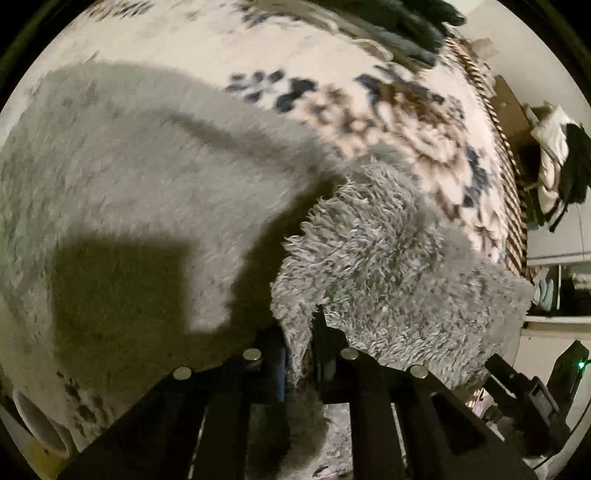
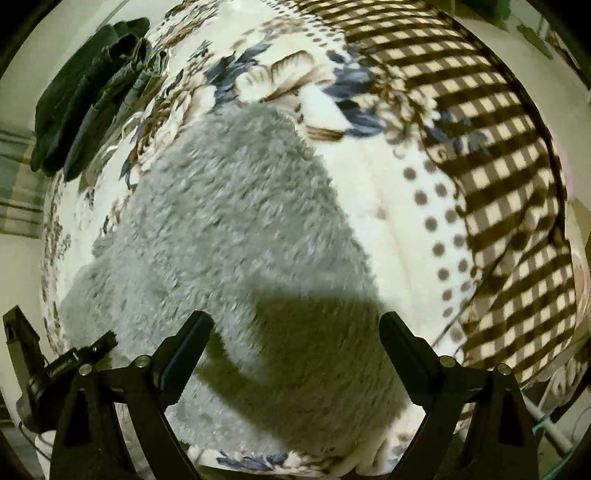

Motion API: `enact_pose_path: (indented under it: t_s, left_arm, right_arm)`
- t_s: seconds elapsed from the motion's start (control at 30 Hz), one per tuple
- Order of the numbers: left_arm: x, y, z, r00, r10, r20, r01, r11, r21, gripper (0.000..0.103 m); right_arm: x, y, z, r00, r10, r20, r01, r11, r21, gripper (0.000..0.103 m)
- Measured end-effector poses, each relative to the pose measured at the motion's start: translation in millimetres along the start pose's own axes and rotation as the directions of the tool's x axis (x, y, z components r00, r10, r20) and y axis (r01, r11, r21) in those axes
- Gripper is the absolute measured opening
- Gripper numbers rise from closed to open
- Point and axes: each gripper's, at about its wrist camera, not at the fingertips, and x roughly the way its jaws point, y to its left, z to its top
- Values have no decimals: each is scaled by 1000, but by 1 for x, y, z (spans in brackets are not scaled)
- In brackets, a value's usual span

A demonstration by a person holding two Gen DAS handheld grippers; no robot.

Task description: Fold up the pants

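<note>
The pants (image 1: 140, 192) are grey and fluffy and lie on a floral blanket (image 1: 369, 74). In the left wrist view my left gripper (image 1: 299, 332) is shut on a lifted edge of the pants, and the shaggy fabric hangs over to the right of the fingers. In the right wrist view the pants (image 2: 236, 221) lie flat and fill the middle. My right gripper (image 2: 295, 325) is open and empty just above them, its fingers (image 2: 192, 332) wide apart over the shadowed near part.
A brown checked blanket (image 2: 498, 184) covers the right side of the bed. A pile of dark clothes (image 2: 92, 92) lies at the far left edge, also seen in the left wrist view (image 1: 417, 26). Clothes hang at the right (image 1: 561, 162). The other gripper's body shows at the lower left (image 2: 55, 365).
</note>
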Motion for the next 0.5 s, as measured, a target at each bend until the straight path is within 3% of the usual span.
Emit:
enact_pose_path:
  t_s: [0.1, 0.17, 0.23, 0.3, 0.4, 0.5]
  left_arm:
    - [4, 4, -3, 999, -28, -23, 27, 999, -30, 14]
    - [-6, 6, -4, 998, -65, -17, 64, 996, -61, 26]
    - [-20, 14, -7, 992, -127, 11, 128, 986, -104, 55]
    - [-41, 31, -13, 987, -149, 63, 158, 972, -172, 77]
    - [-69, 71, -25, 971, -171, 165, 214, 933, -289, 79]
    - [-82, 130, -34, 956, -127, 265, 235, 872, -429, 79]
  right_arm:
    - [5, 8, 6, 1000, -15, -15, 15, 1000, -8, 95]
    - [1, 16, 7, 1000, -14, -4, 14, 1000, -21, 96]
    - [-4, 24, 6, 1000, -4, 4, 4, 999, -34, 100]
    - [-8, 34, 5, 1000, 9, 1, -8, 999, -46, 100]
    - [-9, 54, -2, 999, 30, -22, -32, 997, -77, 100]
    - [-10, 79, -12, 997, 60, -48, -65, 990, -125, 100]
